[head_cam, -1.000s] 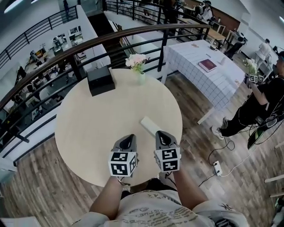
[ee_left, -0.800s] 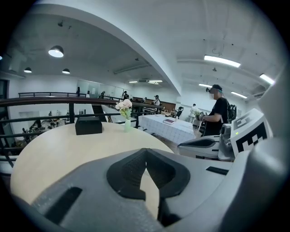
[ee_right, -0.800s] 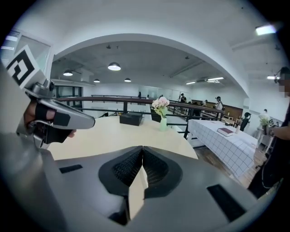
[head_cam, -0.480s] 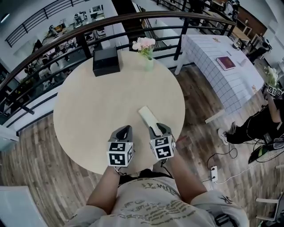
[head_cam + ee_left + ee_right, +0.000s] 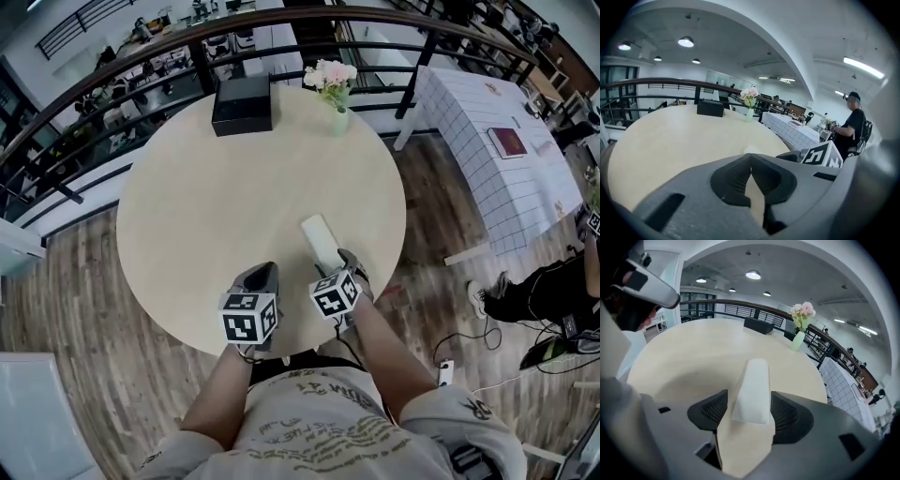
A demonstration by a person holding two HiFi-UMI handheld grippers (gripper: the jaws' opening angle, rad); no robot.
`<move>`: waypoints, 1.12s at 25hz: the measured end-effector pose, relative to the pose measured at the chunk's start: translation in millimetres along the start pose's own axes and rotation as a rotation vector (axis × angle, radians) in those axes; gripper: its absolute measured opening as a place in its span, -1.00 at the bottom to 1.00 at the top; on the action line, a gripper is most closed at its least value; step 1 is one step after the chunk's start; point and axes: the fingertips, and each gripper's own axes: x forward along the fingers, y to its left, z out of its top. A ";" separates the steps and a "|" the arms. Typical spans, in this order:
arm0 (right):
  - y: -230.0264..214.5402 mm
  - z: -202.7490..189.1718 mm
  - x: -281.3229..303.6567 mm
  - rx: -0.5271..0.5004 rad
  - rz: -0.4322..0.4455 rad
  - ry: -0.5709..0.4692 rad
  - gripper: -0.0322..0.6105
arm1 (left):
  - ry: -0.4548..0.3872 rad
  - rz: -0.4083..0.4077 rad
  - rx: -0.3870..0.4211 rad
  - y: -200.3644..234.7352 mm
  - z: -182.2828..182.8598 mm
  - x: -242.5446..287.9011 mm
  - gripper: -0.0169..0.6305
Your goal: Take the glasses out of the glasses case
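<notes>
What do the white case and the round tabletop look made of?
The white oblong glasses case looks like matte hard plastic or leatherette: smooth, no shine. The round pale table looks like light wood laminate: even tone, satin surface.

**Right gripper opens and drops over the glasses case**

The right gripper (image 5: 749, 412) has come down from just behind the glasses case (image 5: 319, 236) onto its near end. Its jaws, together a second ago, have just been opening and now stand wide apart, with the near end of the case between them and the pads (image 5: 710, 411) just beside its two long sides. The gripper has also rolled, so its marker cube sits tilted. The left gripper (image 5: 264, 272), to the left of the case's near end, has sunk a little lower.
</notes>
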 end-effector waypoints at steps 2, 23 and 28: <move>-1.9 -10.0 9.2 0.013 -0.001 0.031 -0.05 | 0.013 0.000 -0.037 2.7 -8.4 2.3 -0.91; -12.2 -18.0 16.6 0.134 0.140 0.005 -0.05 | 0.112 -0.038 -0.072 -4.7 -29.5 55.0 -0.91; -13.8 -20.0 16.7 0.184 0.198 -0.013 -0.05 | 0.137 -0.057 -0.051 -11.3 -34.0 86.7 -0.90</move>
